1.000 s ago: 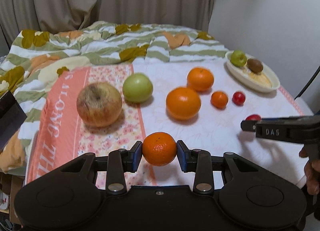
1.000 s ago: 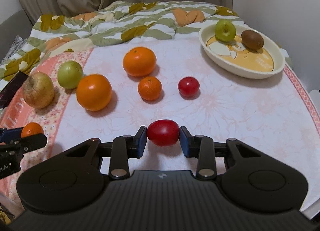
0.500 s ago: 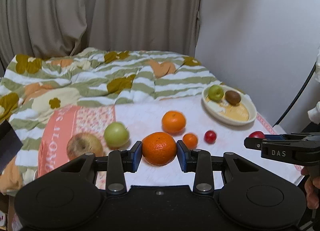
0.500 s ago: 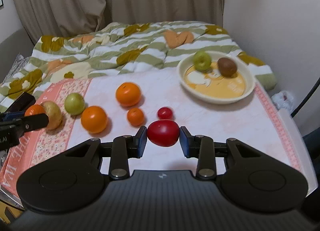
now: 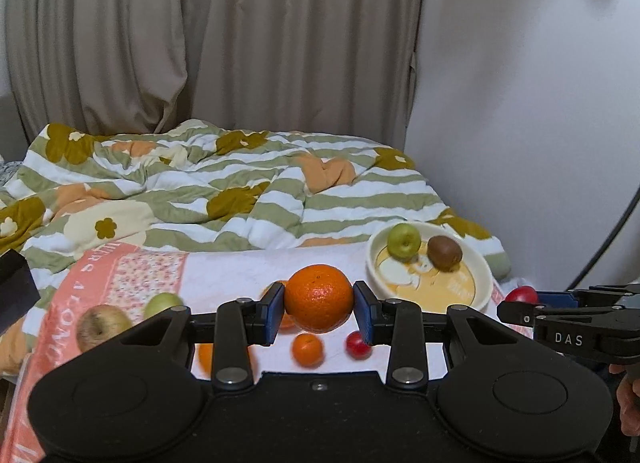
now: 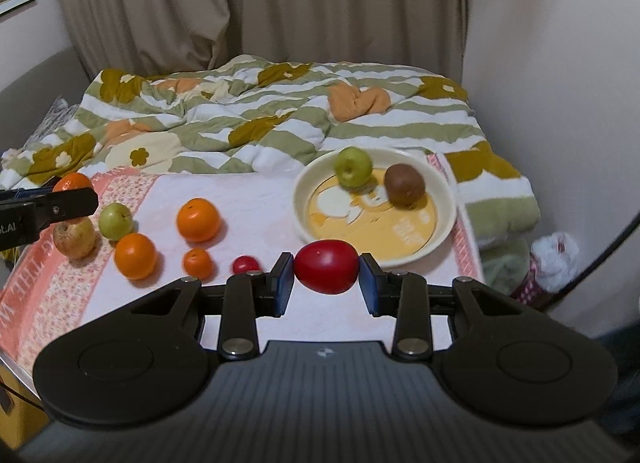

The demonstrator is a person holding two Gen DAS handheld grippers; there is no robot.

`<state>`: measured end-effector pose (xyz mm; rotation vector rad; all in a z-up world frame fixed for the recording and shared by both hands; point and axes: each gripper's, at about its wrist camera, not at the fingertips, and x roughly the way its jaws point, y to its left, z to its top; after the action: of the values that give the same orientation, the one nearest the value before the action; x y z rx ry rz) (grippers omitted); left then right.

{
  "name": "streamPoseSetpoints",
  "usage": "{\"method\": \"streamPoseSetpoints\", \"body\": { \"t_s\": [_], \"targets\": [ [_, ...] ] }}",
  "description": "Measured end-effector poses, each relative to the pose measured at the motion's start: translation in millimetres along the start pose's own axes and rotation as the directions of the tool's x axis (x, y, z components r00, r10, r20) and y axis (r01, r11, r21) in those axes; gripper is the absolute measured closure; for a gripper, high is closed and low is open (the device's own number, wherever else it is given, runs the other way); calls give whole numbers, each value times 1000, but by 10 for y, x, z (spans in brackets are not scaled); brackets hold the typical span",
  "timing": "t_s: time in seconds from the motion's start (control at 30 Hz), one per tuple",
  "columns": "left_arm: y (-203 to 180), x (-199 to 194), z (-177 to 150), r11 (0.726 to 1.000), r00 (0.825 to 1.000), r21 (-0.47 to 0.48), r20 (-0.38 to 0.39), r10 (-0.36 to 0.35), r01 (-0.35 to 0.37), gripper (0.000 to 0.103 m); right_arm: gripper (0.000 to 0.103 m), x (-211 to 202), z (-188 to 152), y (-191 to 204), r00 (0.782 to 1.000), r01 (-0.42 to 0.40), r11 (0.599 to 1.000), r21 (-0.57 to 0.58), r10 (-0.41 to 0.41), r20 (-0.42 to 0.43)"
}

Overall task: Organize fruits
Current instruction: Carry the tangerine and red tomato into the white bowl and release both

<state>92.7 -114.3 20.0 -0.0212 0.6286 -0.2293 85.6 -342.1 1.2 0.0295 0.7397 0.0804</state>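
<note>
Between the left gripper's (image 5: 319, 313) fingers sits a mandarin (image 5: 319, 298), squeezed tight; the right gripper (image 6: 326, 279) is clamped on a red tomato-looking fruit (image 6: 326, 266), long axis running pad to pad. Both hang above the cloth-covered tabletop (image 6: 260, 199). My guess is the bowl (image 6: 440, 239) is the target: it lies ahead and a bit right of both, nearer the right one. It already holds a green apple (image 6: 353, 166) and a kiwi (image 6: 404, 185). Loose oranges (image 6: 199, 220) sit left of the bowl.
</note>
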Motion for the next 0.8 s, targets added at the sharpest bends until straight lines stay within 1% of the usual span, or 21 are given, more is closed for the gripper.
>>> {"method": "streamPoseSetpoints", "body": {
  "t_s": [0.17,0.33,0.43,0.57,0.8],
  "targets": [
    [-311,219,74,998,999,-44,-2,38,-38,63,52,142,145,-368,999,-43,998,-42,43,-4],
    [-583,452,162,996,998,-59,-12,63,-63,63,52,349,268,-669,997,-72,995,-69,71,-20],
    [-710,642,198,996,997,-49,-25,69,-70,63,52,501,321,-813,997,-78,995,-63,76,-31],
    [-840,940,250,998,997,-32,-56,57,-59,63,52,707,369,-953,997,-67,996,-53,65,-46],
    [-976,1504,300,999,994,49,-104,29,-24,63,52,1006,389,-1131,997,-36,999,-23,34,-65]
  ]
}}
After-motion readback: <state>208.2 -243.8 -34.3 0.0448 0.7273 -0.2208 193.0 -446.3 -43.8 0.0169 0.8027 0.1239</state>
